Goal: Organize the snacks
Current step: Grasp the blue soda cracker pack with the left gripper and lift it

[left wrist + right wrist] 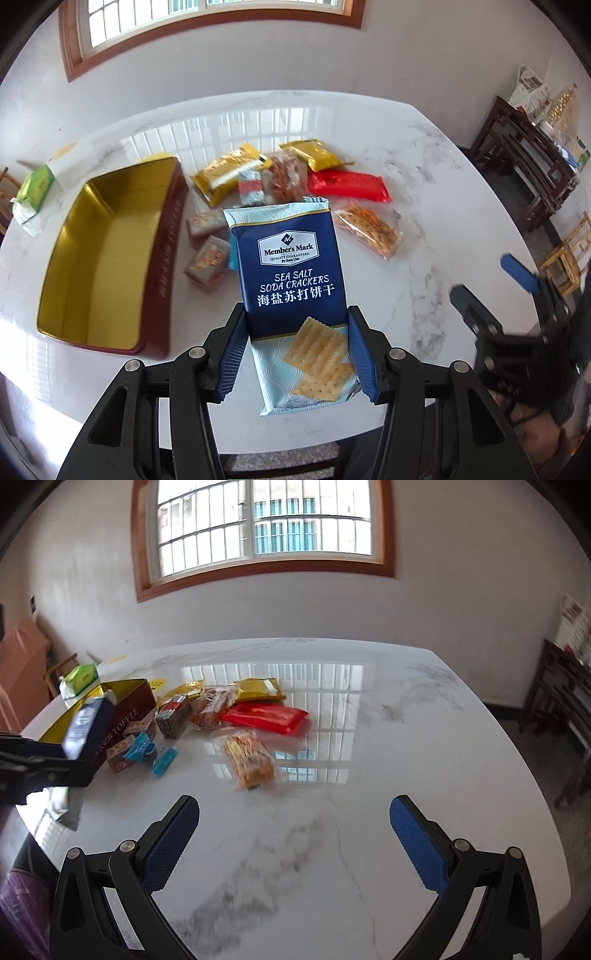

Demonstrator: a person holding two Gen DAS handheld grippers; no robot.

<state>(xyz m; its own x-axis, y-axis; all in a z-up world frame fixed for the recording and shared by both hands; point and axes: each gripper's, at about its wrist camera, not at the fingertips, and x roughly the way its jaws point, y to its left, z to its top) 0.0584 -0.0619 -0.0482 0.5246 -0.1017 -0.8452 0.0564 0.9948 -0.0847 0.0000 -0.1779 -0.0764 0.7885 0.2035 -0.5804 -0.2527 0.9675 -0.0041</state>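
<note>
My left gripper (297, 332) is shut on a blue pack of sea salt soda crackers (291, 280) and holds it upright above the white marble table (424, 177). An open red toffee tin with a gold inside (107, 254) stands empty to its left. Loose snack packs lie behind: a yellow pack (225, 171), a red pack (349, 184), a clear orange pack (369, 229) and small brown boxes (207, 262). My right gripper (294, 808) is open and empty above the bare table, right of the pile. The crackers (86, 727) and the tin (125, 701) show at the left of the right wrist view.
A green tissue pack (35, 188) and a white box (70, 160) lie at the table's far left edge. Dark wooden furniture (524, 155) and wooden chairs (569, 251) stand to the right of the table. A wall with a window is behind.
</note>
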